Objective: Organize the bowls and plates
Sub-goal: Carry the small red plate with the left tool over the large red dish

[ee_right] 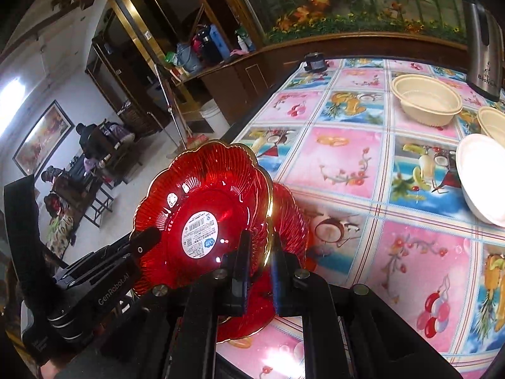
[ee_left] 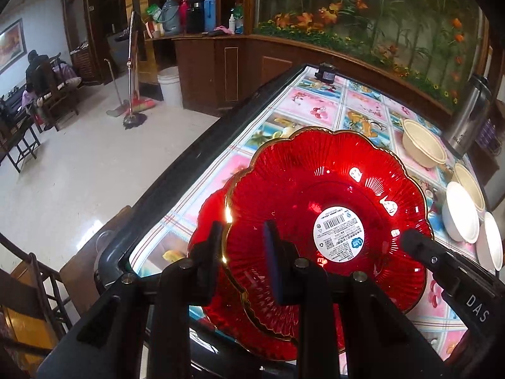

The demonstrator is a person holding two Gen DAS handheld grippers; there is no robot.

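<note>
1. You had the upper red plate (ee_left: 325, 208) pinched from both sides. The left gripper (ee_left: 243, 246) was clamped on its near-left rim, the right gripper (ee_right: 258, 249) on the opposite rim.
2. Left fingers (ee_left: 210, 252) sat a little apart with the gold rim between them. Right fingers (ee_right: 241, 259) were squeezed tight on the rim edge.
3. The plate was tilted and off the table (ee_right: 347, 170), directly above a second red plate (ee_left: 284, 334) lying at the near table edge. My read: you were lowering it to stack the two.
4. The two-sided grip made sense: the plate is wide, glossy, scalloped. One pinch would likely let it swing.
5. The sticker (ee_left: 339, 233) faced up, so the plate looked right side up.
6. Beige bowls (ee_right: 426, 101) and white bowls (ee_right: 483, 177) sat well apart at the far right, next to a steel flask (ee_right: 483, 38). They looked not yet sorted.
7. Risk: uneven release could let the plate slide off the table edge.
</note>
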